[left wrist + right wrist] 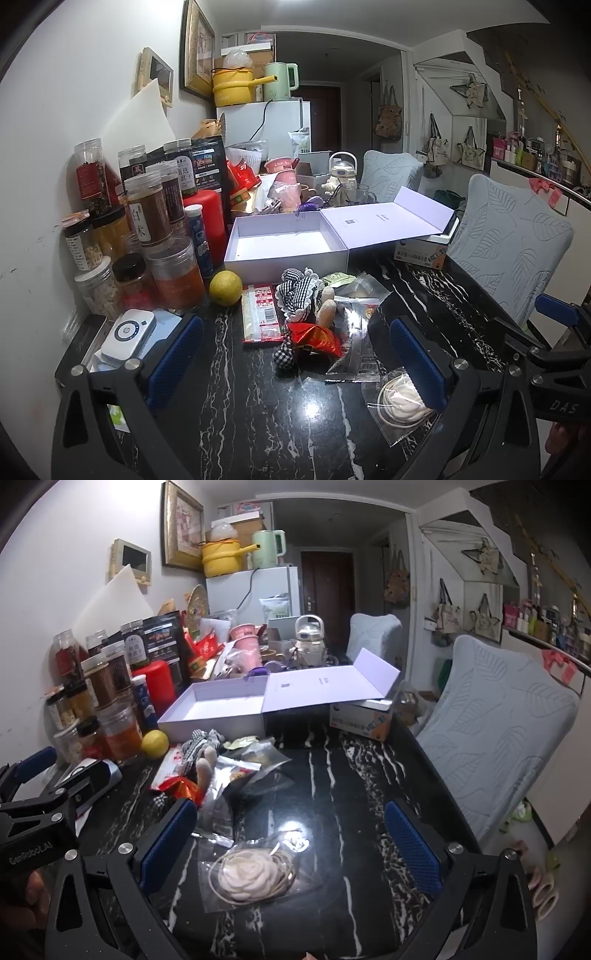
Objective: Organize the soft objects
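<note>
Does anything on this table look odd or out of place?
Yes. A yellow fruit sits loose among the jars. The doll lies tumbled in a heap of packets rather than in the open box, whose lid sprawls over a carton.

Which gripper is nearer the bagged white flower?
Right. The right gripper is open around the flower, which lies between its fingers. The left gripper is open too, with the flower beyond its right finger.
</note>
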Available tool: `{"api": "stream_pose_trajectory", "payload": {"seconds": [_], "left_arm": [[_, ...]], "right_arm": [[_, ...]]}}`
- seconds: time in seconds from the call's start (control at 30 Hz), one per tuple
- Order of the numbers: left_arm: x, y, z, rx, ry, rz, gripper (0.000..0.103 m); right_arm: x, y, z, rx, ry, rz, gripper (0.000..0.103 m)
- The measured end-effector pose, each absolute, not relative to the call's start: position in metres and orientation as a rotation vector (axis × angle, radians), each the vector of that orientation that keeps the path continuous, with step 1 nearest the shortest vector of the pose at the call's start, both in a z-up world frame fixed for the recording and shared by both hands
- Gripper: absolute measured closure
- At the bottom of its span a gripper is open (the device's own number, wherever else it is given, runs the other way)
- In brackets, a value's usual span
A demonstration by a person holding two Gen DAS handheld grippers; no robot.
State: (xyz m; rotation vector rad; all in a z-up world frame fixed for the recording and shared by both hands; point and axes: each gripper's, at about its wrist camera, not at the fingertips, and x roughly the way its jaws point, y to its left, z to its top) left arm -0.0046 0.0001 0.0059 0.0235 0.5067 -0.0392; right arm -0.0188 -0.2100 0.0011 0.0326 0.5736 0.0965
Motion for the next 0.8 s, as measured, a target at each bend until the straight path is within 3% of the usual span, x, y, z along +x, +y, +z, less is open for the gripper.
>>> {"api": "stream_pose_trajectory", "payload": {"seconds": [0.8], "left_arm": [[-0.0105,-0.0002,0.0117,0.04,0.5,-0.04,0.0]], "right_arm": [[-0.0219,-0.2076,-0.0001,0.029,0.577,0.1,0.0]]}}
